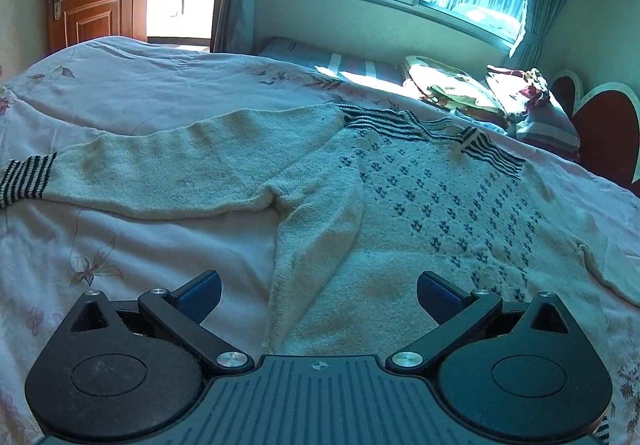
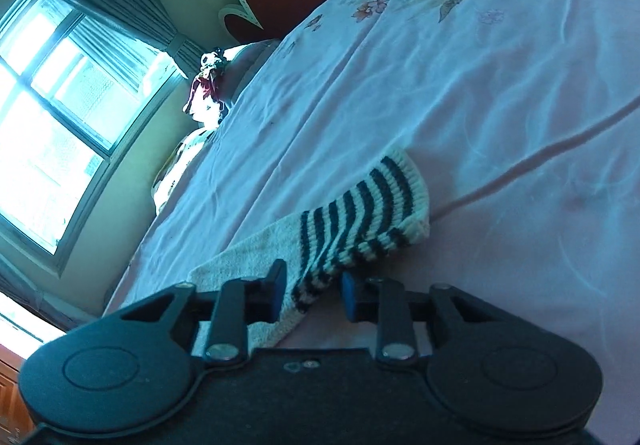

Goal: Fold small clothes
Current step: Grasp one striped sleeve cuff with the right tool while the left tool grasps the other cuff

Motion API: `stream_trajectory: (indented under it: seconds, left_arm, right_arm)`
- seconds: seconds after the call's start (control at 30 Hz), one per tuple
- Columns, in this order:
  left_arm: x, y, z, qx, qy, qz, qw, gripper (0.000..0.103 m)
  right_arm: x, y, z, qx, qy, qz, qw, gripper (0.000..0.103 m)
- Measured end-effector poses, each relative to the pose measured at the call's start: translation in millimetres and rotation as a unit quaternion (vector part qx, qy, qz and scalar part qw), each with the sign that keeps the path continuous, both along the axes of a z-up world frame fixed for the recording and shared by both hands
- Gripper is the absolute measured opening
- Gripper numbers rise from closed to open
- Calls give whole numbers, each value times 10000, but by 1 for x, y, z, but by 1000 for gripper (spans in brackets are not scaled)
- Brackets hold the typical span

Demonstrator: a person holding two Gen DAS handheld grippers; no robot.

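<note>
A small cream knitted sweater (image 1: 400, 205) lies spread flat on a bed (image 1: 160, 93) covered in a pale pink floral sheet. Its front carries rows of small dark motifs, and dark stripes band the collar and cuffs. One sleeve (image 1: 180, 165) stretches straight out to the side, ending in a striped cuff (image 1: 26, 181), likely laid out this way so each part can be folded in over the body.

Your left gripper (image 1: 319, 293) hovers low over the sweater's bottom edge with its jaws spread wide and holding nothing, seemingly ready to take the hem.

Your right gripper (image 2: 313, 295) is at the other sleeve, near its striped cuff (image 2: 360, 217). Its jaws are partly apart with the knit lying between them; the fabric touches one blue pad, but a gap shows beside the other, so it does not look pinched yet. Closing here would let you carry that sleeve across the body.

Pillows and bundled cloth (image 1: 520, 101) sit by the headboard, well apart from the sweater.
</note>
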State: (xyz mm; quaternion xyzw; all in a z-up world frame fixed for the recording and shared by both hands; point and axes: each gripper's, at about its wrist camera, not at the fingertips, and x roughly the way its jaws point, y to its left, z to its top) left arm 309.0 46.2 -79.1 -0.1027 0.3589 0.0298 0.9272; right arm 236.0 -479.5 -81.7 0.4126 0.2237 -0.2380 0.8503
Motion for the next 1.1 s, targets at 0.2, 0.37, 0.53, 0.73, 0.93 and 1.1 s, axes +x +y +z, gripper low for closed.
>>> stream_trajectory:
  seconds: [0.2,0.37,0.53,0.73,0.93,1.1]
  left_arm:
    - [4,32,5,115,-113,105,9998,103]
    - [6,67,6,42,-171,524,9985,103]
    - [5,89,0,36,125,697,9975,103]
    - [5,90,0,-281,127,639,9975,103]
    - [52,35,8,-1249,-161,-218,9918,98]
    - [111,-24,-24,-2150,525,-760,9722,58]
  right_arm:
    - [48,70,61,-1454,-249,1020,9838,6]
    - [107,206,87,-2129,-503,3030,9275,6]
    - [141,326,56,-2194,-209,4426,8692,6]
    - [130,399,35,-2541,-14,5147,8188,46]
    - [83,341,58,-1930,-415,4757,8572,51]
    - [66,264,63,-1052,-468,3996,9094,52]
